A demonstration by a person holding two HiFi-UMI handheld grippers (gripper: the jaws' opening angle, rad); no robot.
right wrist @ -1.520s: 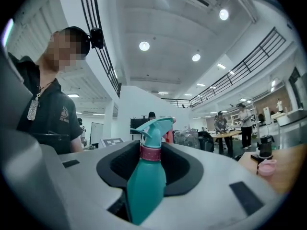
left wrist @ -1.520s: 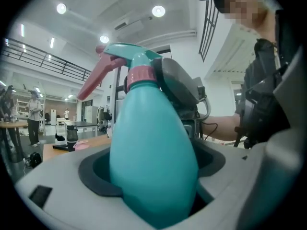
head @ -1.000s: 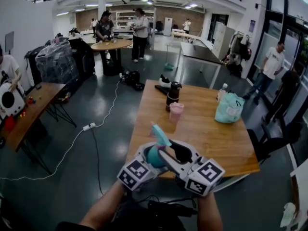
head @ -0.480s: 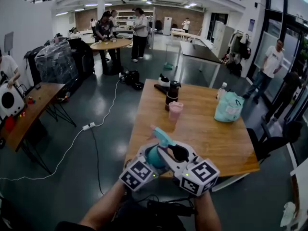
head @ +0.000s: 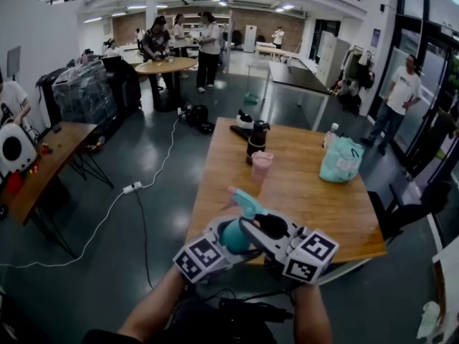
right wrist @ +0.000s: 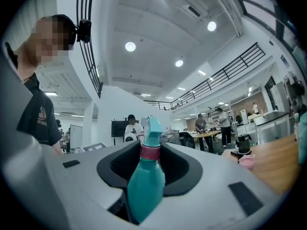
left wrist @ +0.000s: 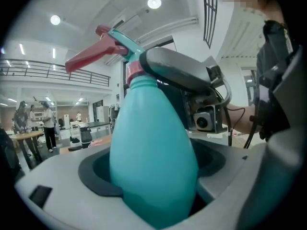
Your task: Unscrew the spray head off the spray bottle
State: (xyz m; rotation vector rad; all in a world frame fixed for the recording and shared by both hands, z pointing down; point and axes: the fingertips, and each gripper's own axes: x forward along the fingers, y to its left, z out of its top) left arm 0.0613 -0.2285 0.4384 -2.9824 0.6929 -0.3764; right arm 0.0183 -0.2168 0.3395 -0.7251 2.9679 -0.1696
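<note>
A teal spray bottle is held in the air above the near edge of the wooden table. My left gripper is shut on the bottle's fat body. The spray head has a red trigger and a pink collar. My right gripper comes in from the right at the neck. Its jaws are closing, with the pink collar between the black pads and touching them. The teal nozzle sticks up past the jaws.
On the table behind stand a pink cup, a black bottle, a teal bag and a clear bottle. A cable runs over the floor to the left. Several people stand around the hall.
The right gripper has rolled a little and its marker cube has shifted right. The nozzle has swung slightly to the right. The left gripper keeps its hold on the bottle.
</note>
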